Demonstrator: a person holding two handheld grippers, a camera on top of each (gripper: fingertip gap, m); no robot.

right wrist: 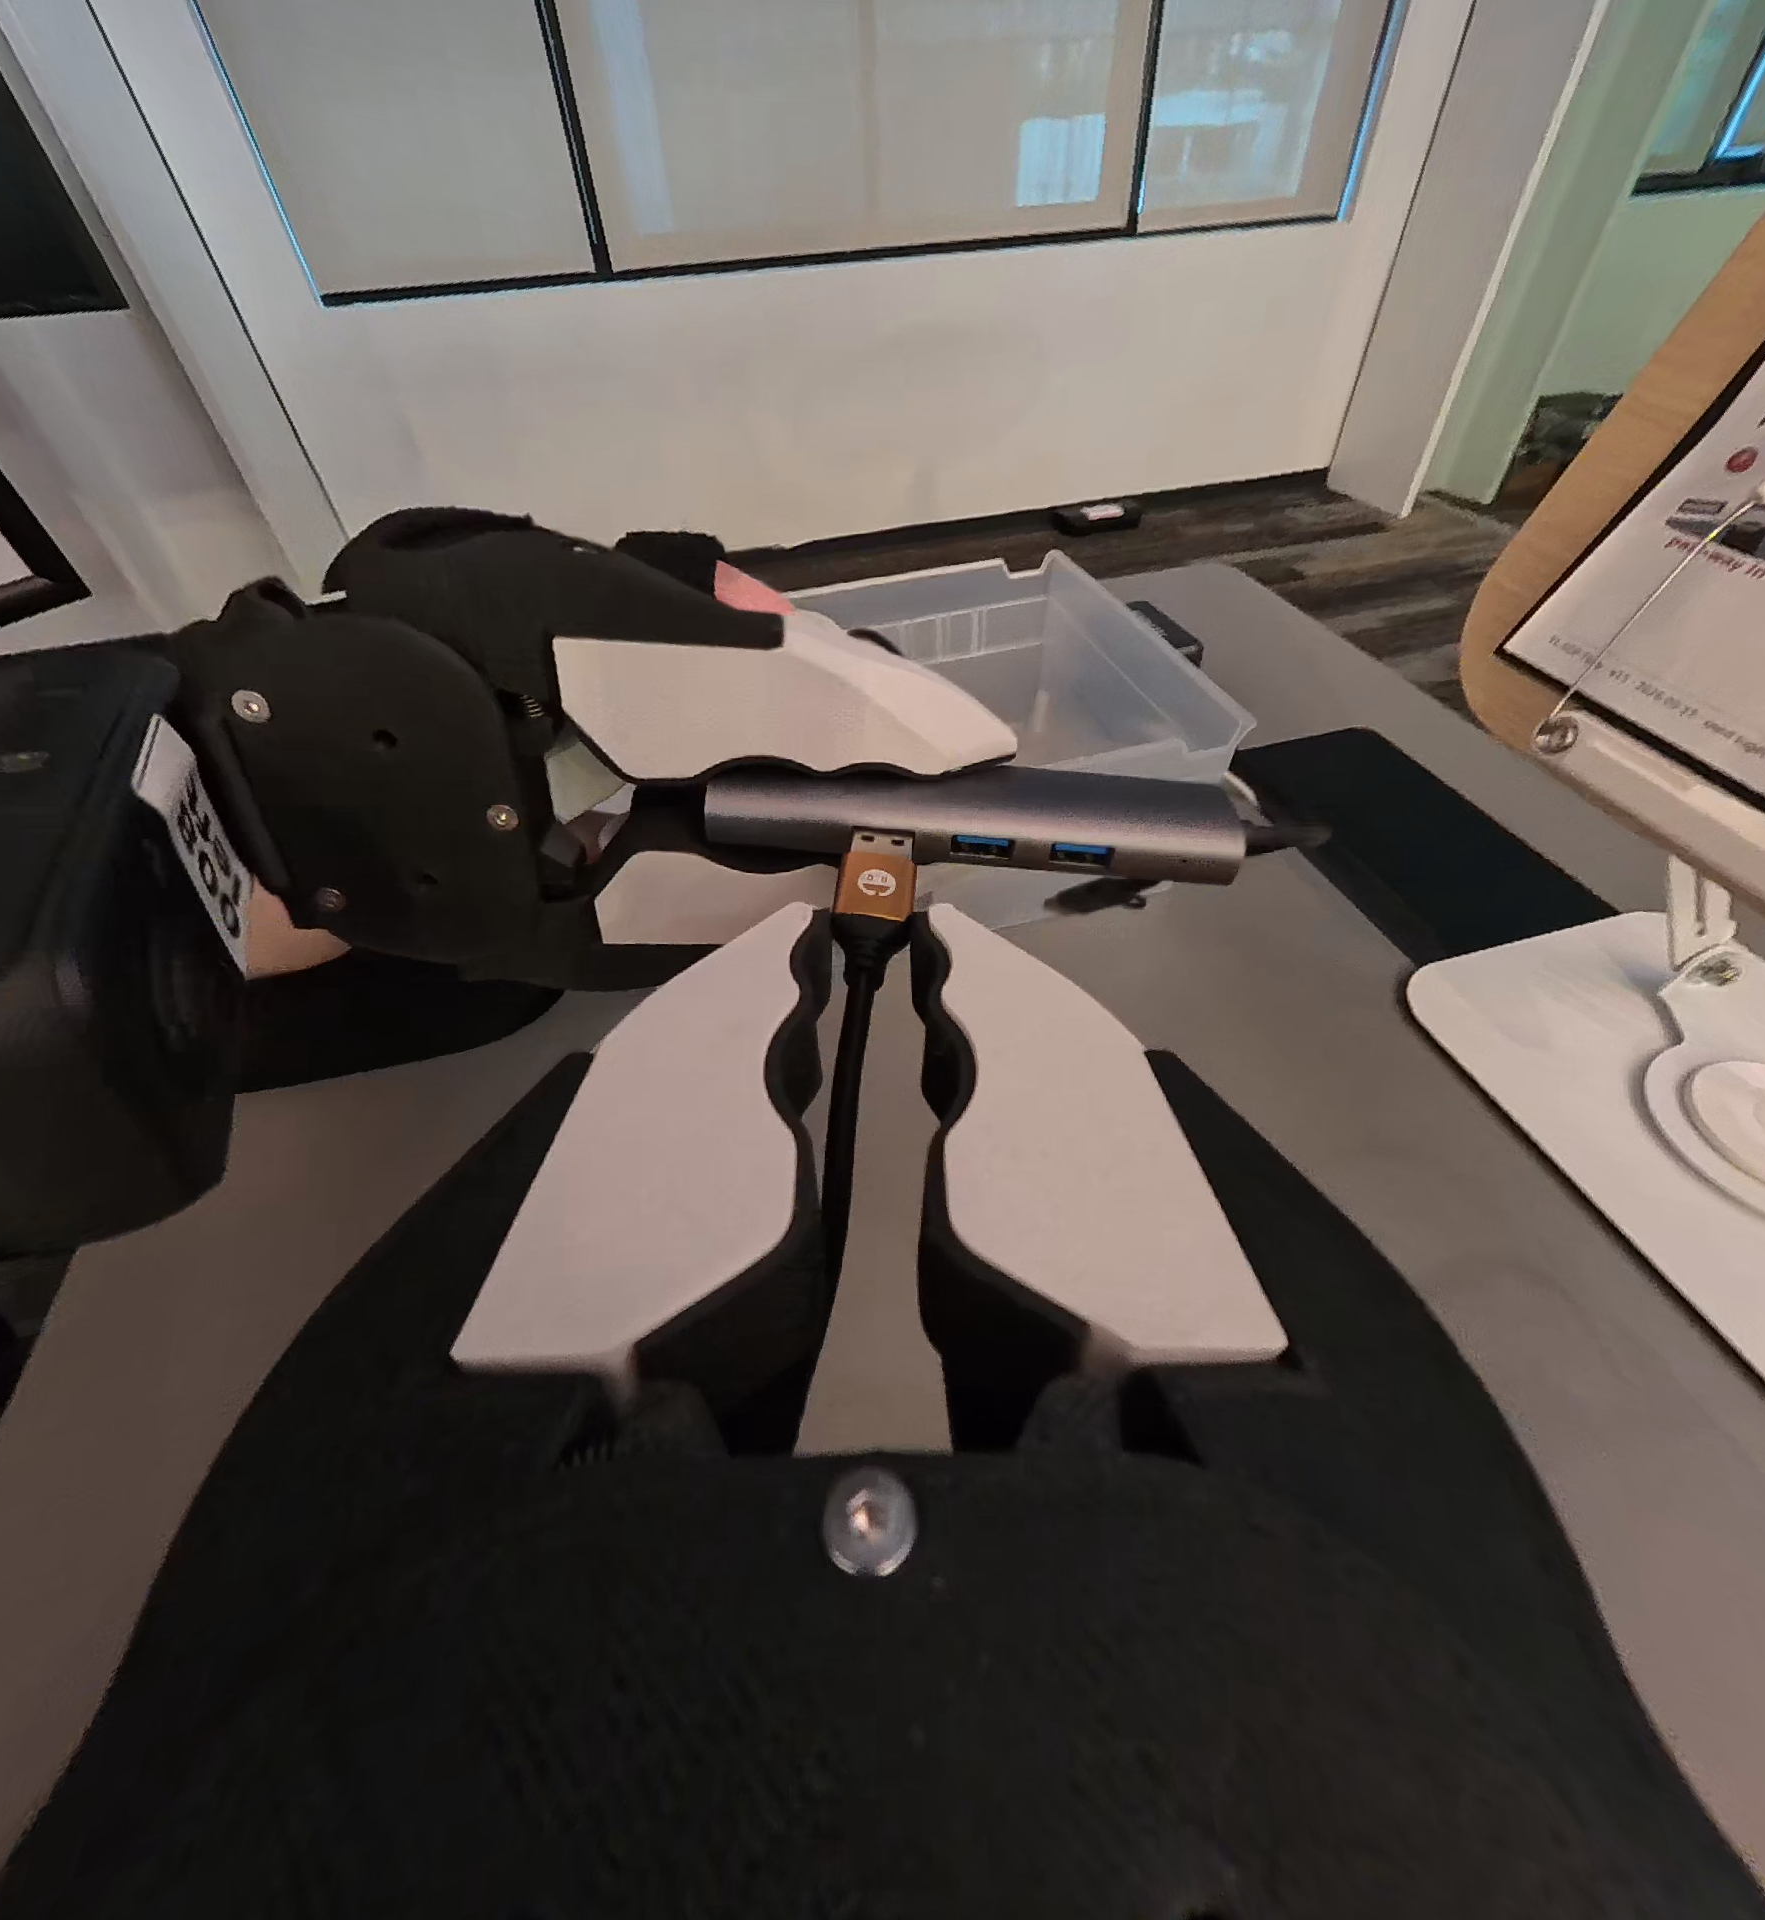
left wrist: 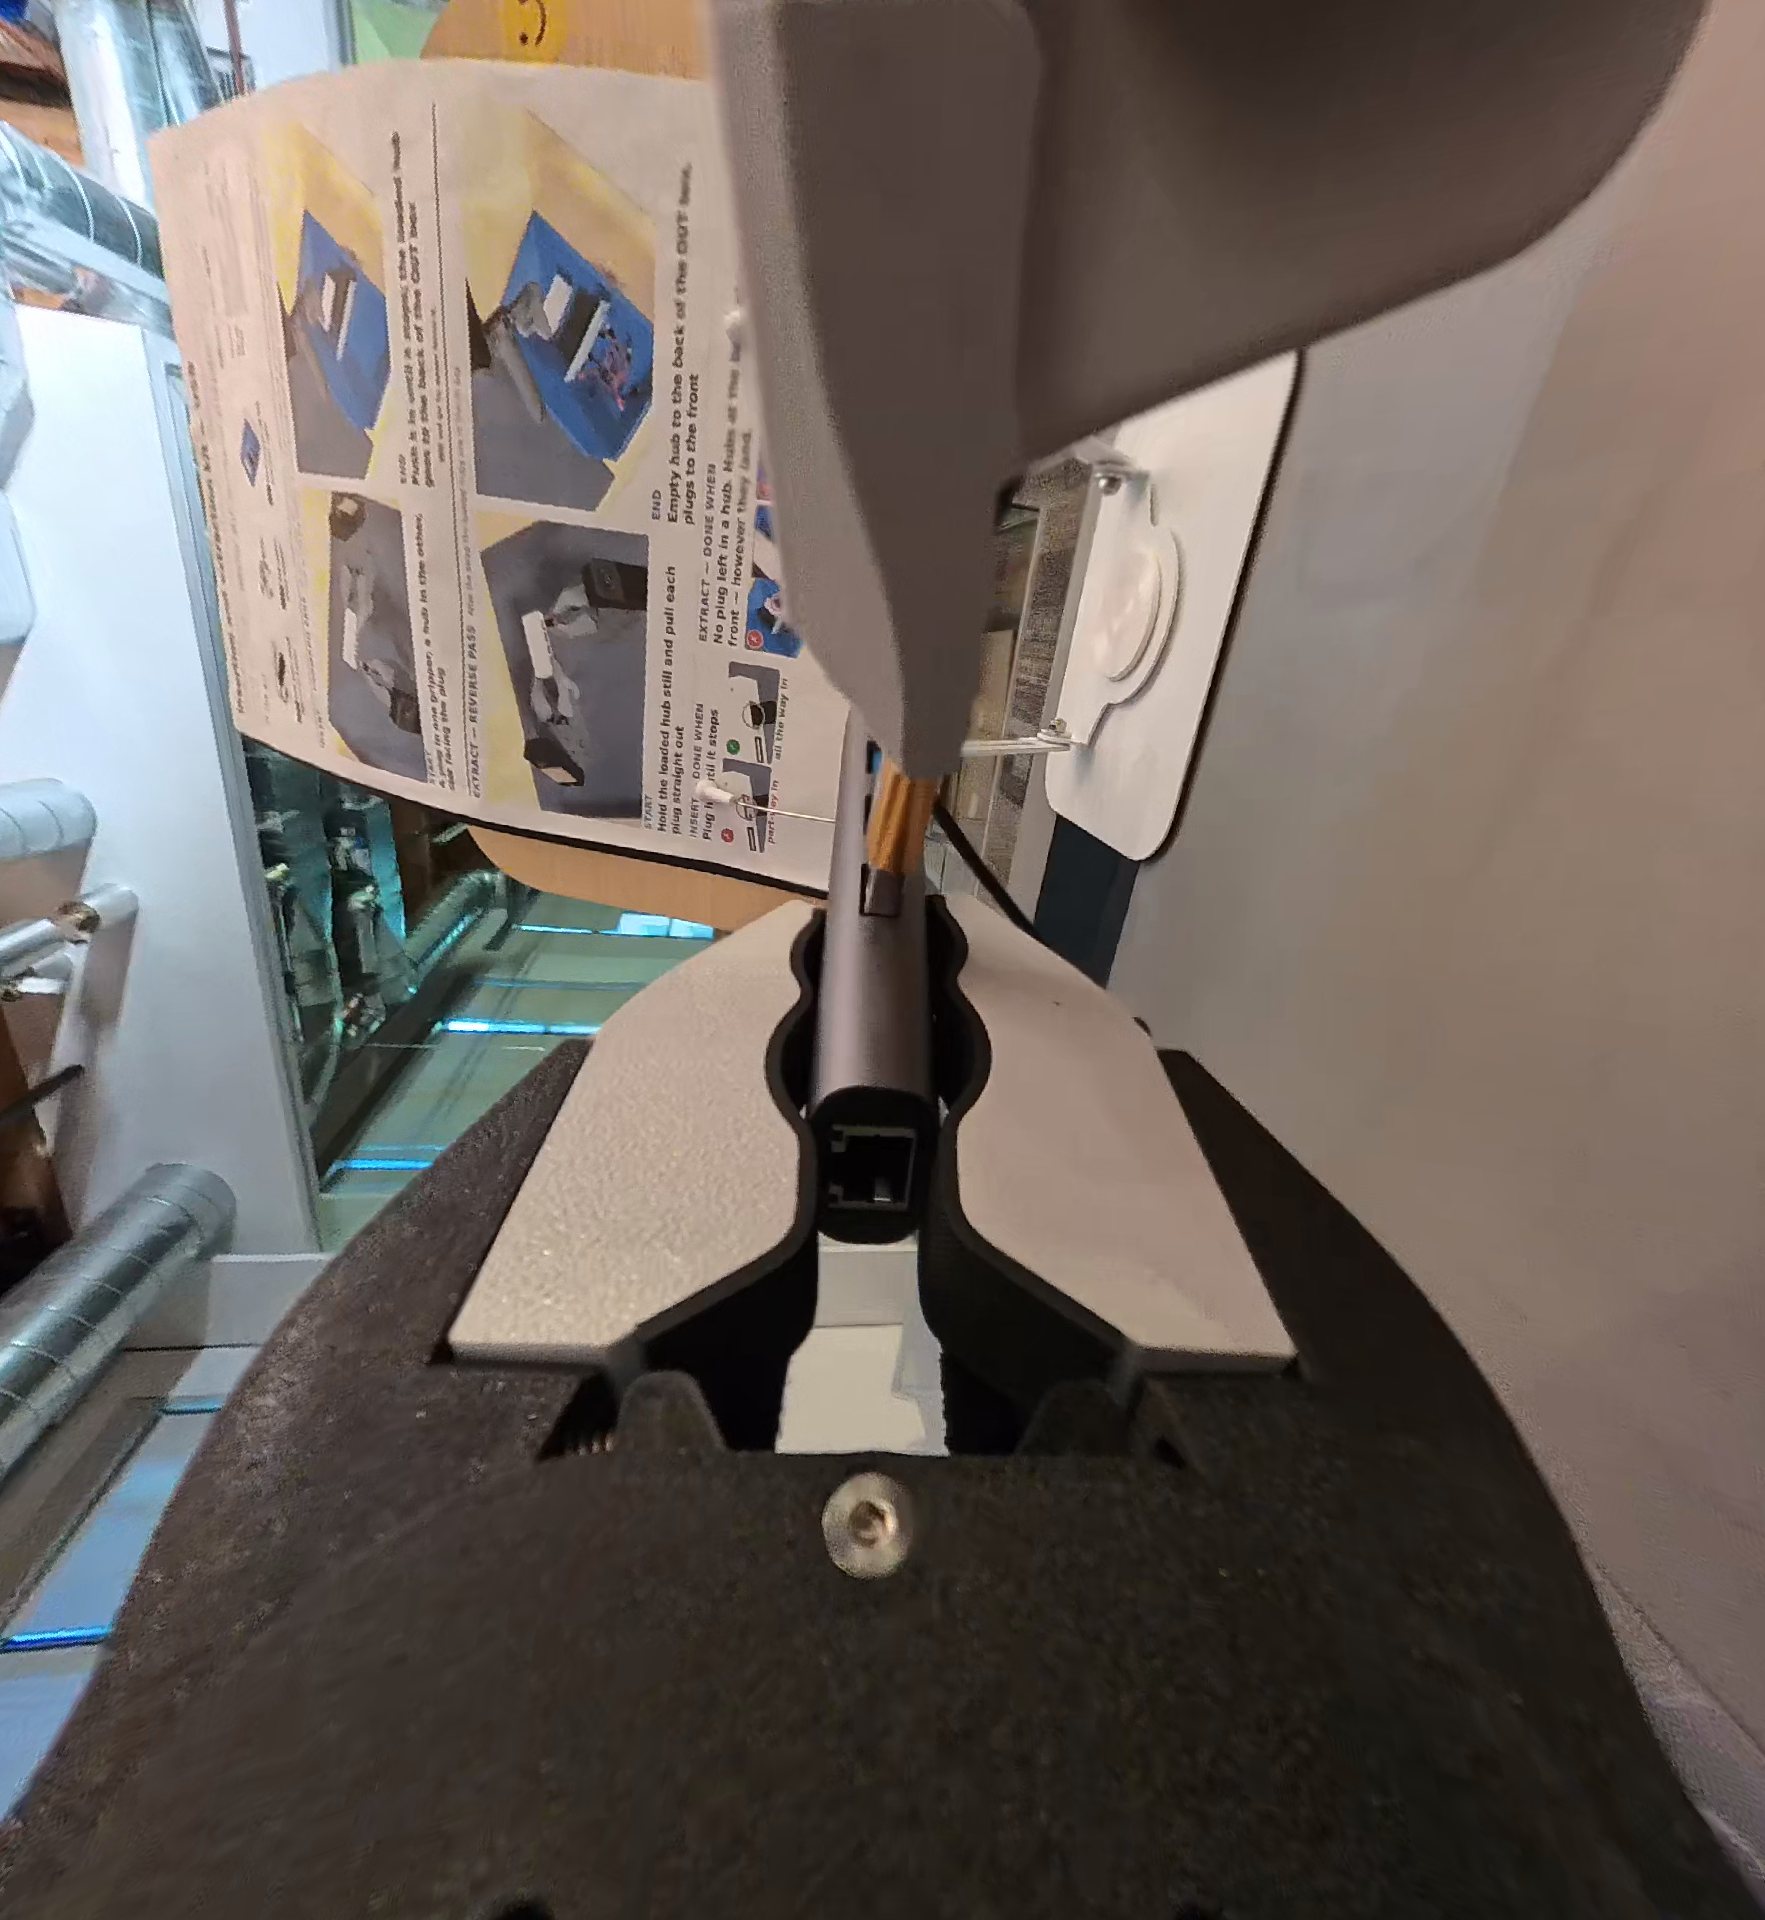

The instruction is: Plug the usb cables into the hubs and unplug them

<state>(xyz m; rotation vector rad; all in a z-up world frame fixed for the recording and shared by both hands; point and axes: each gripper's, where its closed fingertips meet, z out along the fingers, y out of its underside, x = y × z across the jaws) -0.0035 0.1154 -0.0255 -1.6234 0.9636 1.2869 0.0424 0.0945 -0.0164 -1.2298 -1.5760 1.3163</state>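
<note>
Clearly, the hub (right wrist: 971, 821) was a slim grey metal bar with a row of ports along its near side, two of them blue, and a dark lead leaving its far end. From the left wrist view it (left wrist: 862, 1039) ran lengthwise away from the camera, a square socket showing in its near end. It was held above the grey table (right wrist: 1273, 1039), in front of a clear plastic bin (right wrist: 1096, 665).

The usb cable (right wrist: 850, 1060) was black with an orange-gold plug housing (right wrist: 873, 883); its silver tip sat in the leftmost port, some metal showing outside it.

The left gripper (left wrist: 862, 925) was clamped on the hub, its white fingers pressing the bar from both sides; in the right wrist view it (right wrist: 992, 758) reached in from the left, lying roughly level. The right gripper (right wrist: 867, 920) pointed straight at the hub's port side, its fingers closed on the cable just behind the plug.

A stand with a printed instruction sheet (right wrist: 1709, 540) stood to the right.
</note>
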